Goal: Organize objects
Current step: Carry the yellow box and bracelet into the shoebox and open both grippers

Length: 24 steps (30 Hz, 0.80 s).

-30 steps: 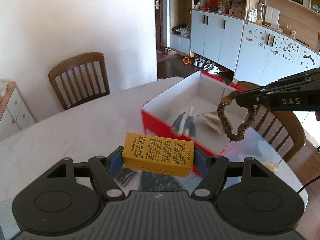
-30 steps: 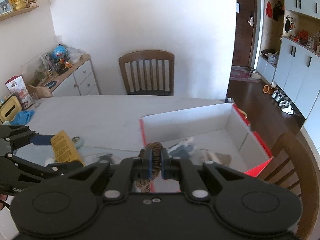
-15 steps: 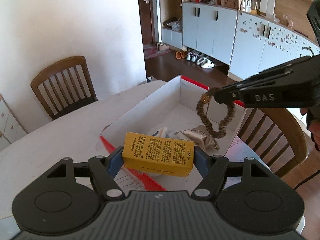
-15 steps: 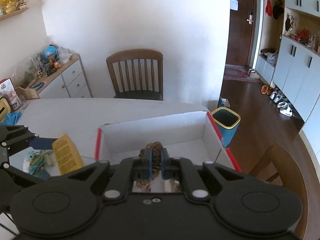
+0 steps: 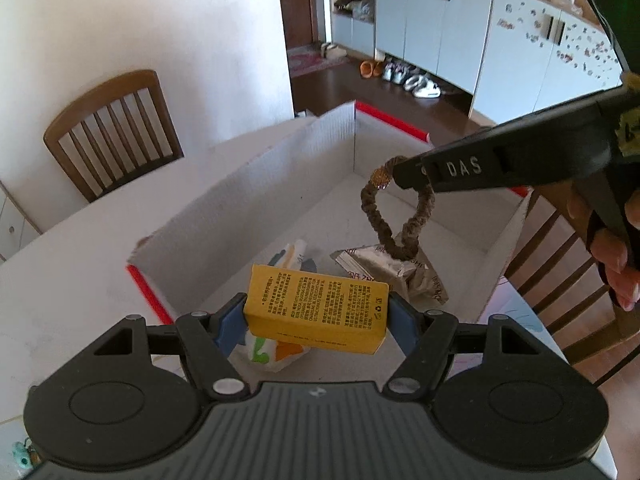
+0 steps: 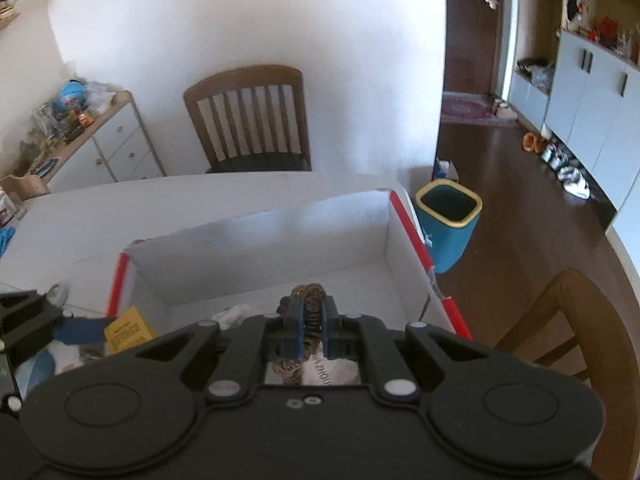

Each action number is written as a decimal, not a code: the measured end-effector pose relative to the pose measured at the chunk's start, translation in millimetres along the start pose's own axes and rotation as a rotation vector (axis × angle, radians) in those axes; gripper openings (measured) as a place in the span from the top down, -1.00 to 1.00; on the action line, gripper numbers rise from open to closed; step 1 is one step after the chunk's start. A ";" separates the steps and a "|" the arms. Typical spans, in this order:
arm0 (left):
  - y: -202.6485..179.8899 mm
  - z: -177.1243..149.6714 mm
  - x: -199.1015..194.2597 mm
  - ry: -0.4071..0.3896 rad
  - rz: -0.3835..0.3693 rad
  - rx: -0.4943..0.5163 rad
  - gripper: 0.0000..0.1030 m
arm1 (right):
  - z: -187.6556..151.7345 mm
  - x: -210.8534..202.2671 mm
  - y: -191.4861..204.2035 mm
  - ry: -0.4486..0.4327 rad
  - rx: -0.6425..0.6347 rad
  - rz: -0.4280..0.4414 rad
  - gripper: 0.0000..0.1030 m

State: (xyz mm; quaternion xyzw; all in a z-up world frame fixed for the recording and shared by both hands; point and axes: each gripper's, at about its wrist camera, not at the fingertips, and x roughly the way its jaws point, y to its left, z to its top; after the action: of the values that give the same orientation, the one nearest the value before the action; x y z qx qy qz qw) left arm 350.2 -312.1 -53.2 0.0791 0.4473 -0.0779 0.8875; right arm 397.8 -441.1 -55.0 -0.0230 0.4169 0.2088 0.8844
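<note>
My left gripper (image 5: pixel 318 312) is shut on a yellow box (image 5: pixel 316 306) and holds it above the near end of a white cardboard box with red edges (image 5: pixel 260 184). My right gripper (image 6: pixel 311 316) is shut on a brown hair tie (image 5: pixel 396 216), which hangs over the box's middle; the tie also shows in the right wrist view (image 6: pixel 308 292). Inside the box lie a silver foil packet (image 5: pixel 400 272) and a white colourful packet (image 5: pixel 294 256). The yellow box also shows in the right wrist view (image 6: pixel 128 330), at the left.
The box stands on a white table (image 5: pixel 80 264). Wooden chairs stand at the far side (image 6: pixel 252 120) and at the right (image 6: pixel 568 320). A blue bin (image 6: pixel 448 220) stands on the floor. A cluttered sideboard (image 6: pixel 80 136) is at the left.
Both grippers have moved forward over the white box, each still holding its object. The hair tie now hangs lower, close above the foil packet.
</note>
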 end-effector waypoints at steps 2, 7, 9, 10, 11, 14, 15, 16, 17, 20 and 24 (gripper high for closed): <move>-3.4 1.0 9.0 0.017 0.008 0.005 -0.41 | -0.8 8.6 -7.4 0.010 0.019 -0.012 0.86; -10.8 1.4 28.0 0.062 0.013 0.003 -0.41 | -7.7 32.2 -20.8 0.070 0.053 -0.030 0.86; -13.6 3.5 34.9 0.076 0.016 0.013 -0.41 | -11.9 40.9 -23.3 0.102 0.042 -0.040 0.86; -15.3 3.9 38.1 0.085 0.017 0.019 -0.41 | -13.9 44.3 -24.2 0.109 0.032 -0.052 0.86; -17.0 4.8 41.2 0.094 0.016 0.022 -0.41 | -16.0 47.4 -23.8 0.119 0.018 -0.060 0.85; -19.2 6.9 50.5 0.126 0.012 0.020 -0.41 | -19.6 52.6 -22.8 0.139 0.001 -0.054 0.85; -18.4 8.6 53.3 0.133 0.006 0.012 -0.41 | -19.2 53.8 -21.9 0.145 -0.007 -0.052 0.85; -16.8 9.4 55.7 0.143 0.001 0.002 -0.41 | -19.9 54.5 -21.2 0.149 -0.017 -0.053 0.85; -15.7 10.4 59.1 0.158 -0.003 -0.004 -0.41 | -20.7 54.5 -20.3 0.150 -0.027 -0.052 0.83; -14.1 10.7 68.4 0.191 -0.008 -0.013 -0.41 | -20.9 52.3 -17.5 0.147 -0.060 -0.044 0.75; -13.2 7.3 80.7 0.239 -0.011 -0.019 -0.41 | -18.2 46.9 -17.8 0.137 -0.075 -0.020 0.64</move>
State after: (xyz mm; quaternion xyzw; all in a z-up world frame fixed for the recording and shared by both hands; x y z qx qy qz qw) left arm 400.6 -332.0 -114.9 0.0770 0.5509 -0.0686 0.8282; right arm 417.9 -444.8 -104.3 -0.0743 0.4679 0.2133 0.8544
